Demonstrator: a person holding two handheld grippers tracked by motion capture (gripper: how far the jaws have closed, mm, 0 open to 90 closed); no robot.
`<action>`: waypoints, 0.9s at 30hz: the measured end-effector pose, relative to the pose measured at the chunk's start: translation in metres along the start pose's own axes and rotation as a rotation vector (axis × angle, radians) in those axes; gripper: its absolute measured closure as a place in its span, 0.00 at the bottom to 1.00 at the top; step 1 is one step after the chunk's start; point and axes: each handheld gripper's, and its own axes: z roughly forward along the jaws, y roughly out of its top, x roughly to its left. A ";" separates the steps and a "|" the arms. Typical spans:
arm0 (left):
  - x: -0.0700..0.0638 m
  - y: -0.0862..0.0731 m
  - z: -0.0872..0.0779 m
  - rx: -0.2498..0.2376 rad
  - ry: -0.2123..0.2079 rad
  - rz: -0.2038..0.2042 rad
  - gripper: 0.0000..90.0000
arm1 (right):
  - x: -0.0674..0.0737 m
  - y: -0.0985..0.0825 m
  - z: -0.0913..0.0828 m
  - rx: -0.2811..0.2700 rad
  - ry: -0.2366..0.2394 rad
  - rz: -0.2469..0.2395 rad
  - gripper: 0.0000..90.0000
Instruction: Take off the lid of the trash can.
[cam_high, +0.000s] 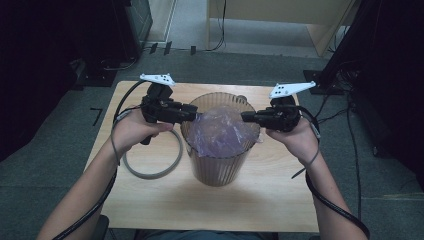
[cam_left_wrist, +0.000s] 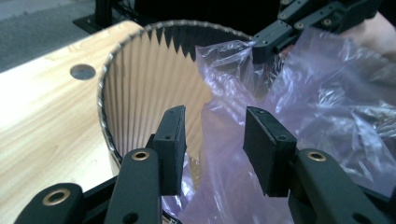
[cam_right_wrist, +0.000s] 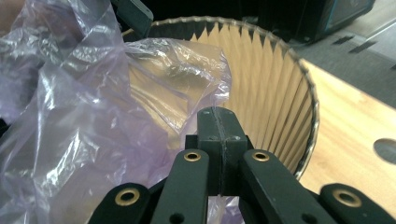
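Observation:
A ribbed, see-through brown bin (cam_high: 217, 165) stands upright at the middle of the wooden table (cam_high: 270, 200). A thin purple plastic bag (cam_high: 222, 132) sits crumpled in its mouth. My left gripper (cam_high: 192, 114) reaches over the bin's left rim. In the left gripper view its jaws (cam_left_wrist: 217, 144) are open, with a fold of the bag (cam_left_wrist: 224, 140) loose between the pads. My right gripper (cam_high: 245, 117) comes in from the right rim. Its jaws (cam_right_wrist: 218, 126) are pressed together, and in the left gripper view its tip (cam_left_wrist: 261, 46) pinches the bag's upper edge.
A grey ring (cam_high: 152, 160) lies flat on the table left of the bin, under my left hand. The tabletop has a round hole (cam_left_wrist: 82, 71) near its far edge. Black stands and cables line the floor on both sides of the table.

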 end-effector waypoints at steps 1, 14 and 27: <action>0.000 0.002 -0.002 -0.009 0.001 0.001 0.64 | 0.001 0.001 -0.001 -0.006 -0.002 -0.007 1.00; -0.009 0.019 -0.002 -0.041 -0.007 0.037 0.53 | 0.006 0.021 -0.011 -0.094 -0.007 -0.020 1.00; -0.009 0.022 0.009 0.028 -0.015 0.022 0.45 | 0.008 0.021 -0.002 -0.084 -0.001 -0.023 1.00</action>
